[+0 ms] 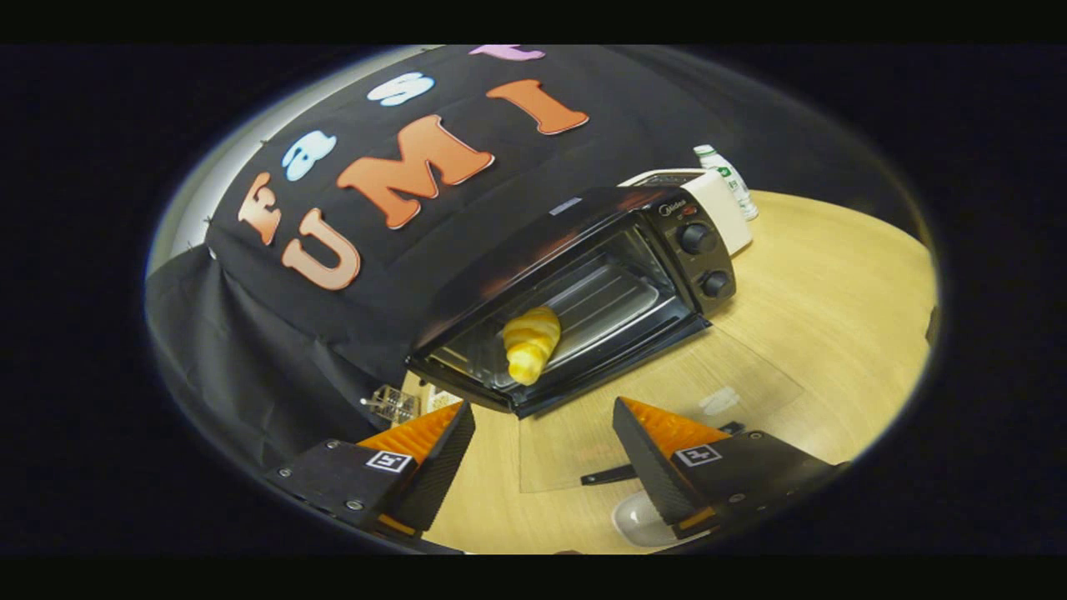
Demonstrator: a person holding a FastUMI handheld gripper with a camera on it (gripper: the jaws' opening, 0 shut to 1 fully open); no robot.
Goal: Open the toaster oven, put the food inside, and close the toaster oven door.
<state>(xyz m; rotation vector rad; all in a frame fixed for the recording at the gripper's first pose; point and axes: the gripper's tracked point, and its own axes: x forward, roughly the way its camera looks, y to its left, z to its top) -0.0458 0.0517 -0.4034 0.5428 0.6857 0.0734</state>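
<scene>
1. Wooden tabletop (834,317) fills the booth floor of this scene, with black cloth (275,350) draped behind it.
2. Down low, the gripper (542,433) has its fingers spread wide apart, nothing between them, nothing touched.
3. Just ahead, at twelve o'clock from the fingers, the glass door (658,417) of the toaster oven (583,292) lies folded down flat, its dark handle (613,475) near the right finger.
4. Beyond that, the croissant (531,342) sits inside the oven at the front of the rack.
5. Two knobs (698,239) sit at the oven's two o'clock side.
6. Farther out at one o'clock: a white appliance (723,208) and a bottle (727,179).
</scene>
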